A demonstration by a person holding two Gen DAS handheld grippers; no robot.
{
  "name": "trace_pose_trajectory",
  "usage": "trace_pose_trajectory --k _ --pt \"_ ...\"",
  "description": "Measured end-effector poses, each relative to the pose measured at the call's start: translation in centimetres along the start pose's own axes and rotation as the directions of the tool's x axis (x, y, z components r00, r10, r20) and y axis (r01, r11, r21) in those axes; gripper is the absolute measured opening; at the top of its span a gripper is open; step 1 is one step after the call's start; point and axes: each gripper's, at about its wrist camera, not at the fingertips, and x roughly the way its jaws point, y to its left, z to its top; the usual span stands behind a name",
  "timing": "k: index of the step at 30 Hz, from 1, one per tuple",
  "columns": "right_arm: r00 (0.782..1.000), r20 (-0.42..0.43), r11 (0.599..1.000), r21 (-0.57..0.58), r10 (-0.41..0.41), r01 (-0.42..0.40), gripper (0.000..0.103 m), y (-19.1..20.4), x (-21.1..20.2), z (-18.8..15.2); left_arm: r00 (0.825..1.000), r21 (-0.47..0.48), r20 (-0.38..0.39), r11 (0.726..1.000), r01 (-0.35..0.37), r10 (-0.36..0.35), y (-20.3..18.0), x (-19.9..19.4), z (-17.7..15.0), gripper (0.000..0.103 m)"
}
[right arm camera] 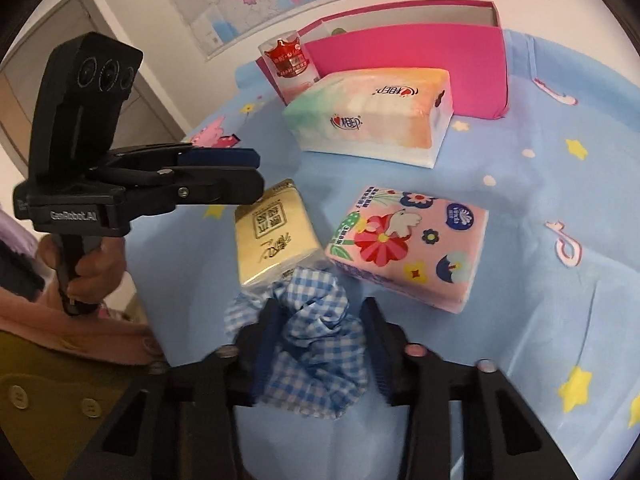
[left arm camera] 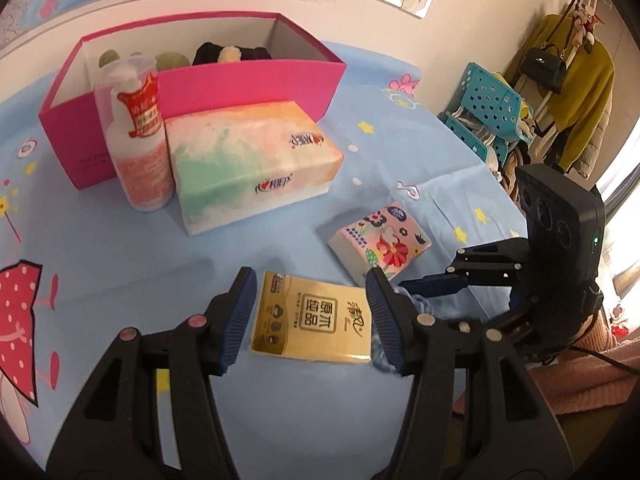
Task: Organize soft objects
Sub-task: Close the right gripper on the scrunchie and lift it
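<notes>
My left gripper point(left arm camera: 310, 292) is open, its fingers on either side of a yellow tissue pack point(left arm camera: 312, 326) lying on the blue sheet; the pack also shows in the right wrist view point(right arm camera: 276, 232). My right gripper point(right arm camera: 320, 316) is closed around a blue-checked cloth scrunchie point(right arm camera: 316, 344) next to the yellow pack. A pink floral tissue pack point(right arm camera: 408, 244) lies to the right, also seen in the left wrist view point(left arm camera: 380, 242). A pink box point(left arm camera: 256, 80) at the back holds soft items.
A large pastel tissue box point(left arm camera: 252, 164) and a white bottle point(left arm camera: 136, 140) stand in front of the pink box. The bed edge lies to the right, with a blue basket rack point(left arm camera: 488, 116) and hanging coats beyond.
</notes>
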Motion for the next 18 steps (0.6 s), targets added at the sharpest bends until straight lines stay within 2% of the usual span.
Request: trace_pose_trajectory --k 1,4,7,12,16,18 --pt "1.000 -0.003 1.000 0.004 0.001 -0.001 0.019 -0.1 0.0 0.0 1.000 -0.002 -0.002 1.000 0.002 -0.002 0.0 0.0 -0.1 0.059" --pt "1.000 0.005 1.000 0.019 0.019 -0.019 0.013 -0.6 -0.6 -0.1 1.000 0.000 -0.007 1.000 0.011 -0.011 -0.2 0.1 -0.4 0.058" --pt "0.998 0.036 0.998 0.031 0.046 -0.047 0.013 -0.8 -1.8 0.1 0.997 0.005 -0.007 0.997 0.072 -0.072 -0.3 -0.1 -0.5 0.058" --pt "0.991 0.123 0.998 0.040 0.052 -0.057 0.013 -1.2 -5.2 1.2 0.983 0.039 -0.011 0.982 0.184 -0.183 -1.5 -0.4 -0.2 0.059" --pt "0.983 0.182 0.999 0.010 0.035 -0.037 0.013 -0.8 -6.7 3.2 0.971 0.079 -0.014 0.968 0.240 -0.239 -2.8 -0.5 0.5 0.059" --pt "0.977 0.210 0.999 -0.008 0.034 -0.033 0.013 -0.7 -7.4 4.4 0.970 0.093 -0.006 0.965 0.244 -0.245 -3.2 -0.6 1.3 0.058"
